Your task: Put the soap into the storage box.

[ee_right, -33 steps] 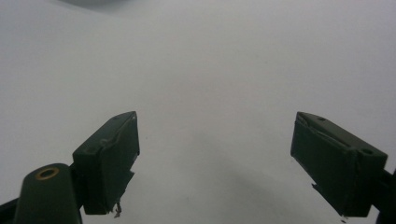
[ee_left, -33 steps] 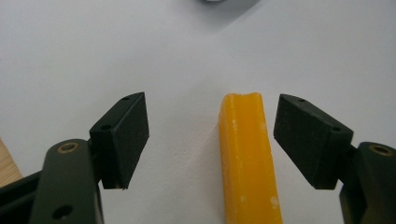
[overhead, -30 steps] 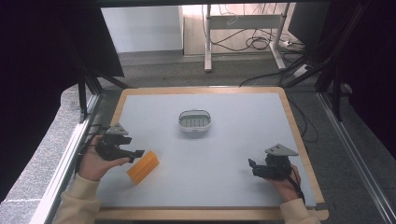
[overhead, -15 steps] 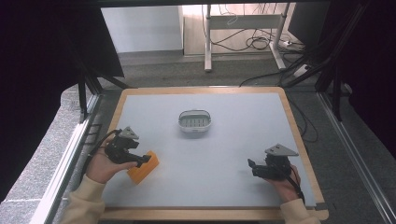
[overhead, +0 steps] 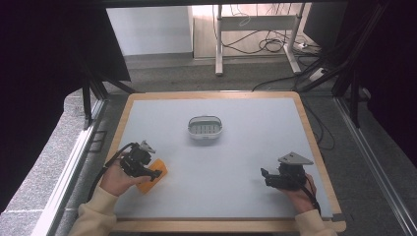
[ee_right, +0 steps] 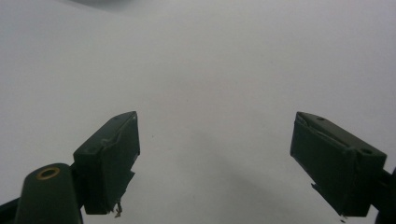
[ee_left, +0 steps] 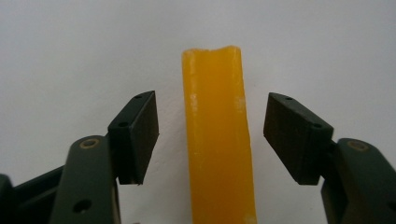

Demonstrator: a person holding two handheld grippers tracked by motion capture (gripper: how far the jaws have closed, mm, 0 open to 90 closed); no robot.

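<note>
Straddling the yellow bar [ee_left: 218, 140], the left gripper [ee_left: 210, 135] stands open without touching it, while the right gripper [ee_right: 231, 163] gapes wide over bare table [overhead: 246, 162].

A pale grey tabletop [overhead: 255, 147] with a light wooden rim stands on speckled grey carpet [overhead: 46, 162]. Beyond its far edge a white panel [overhead: 147, 29] stands to the left, and the metal legs of a desk [overhead: 255, 29] rise from a brightly lit wooden floor with black cables [overhead: 273, 45] coiled on it. Dark curtains [overhead: 39, 59] hang at both sides, and black frame struts [overhead: 91, 93] lean near the tabletop's far corners.
</note>
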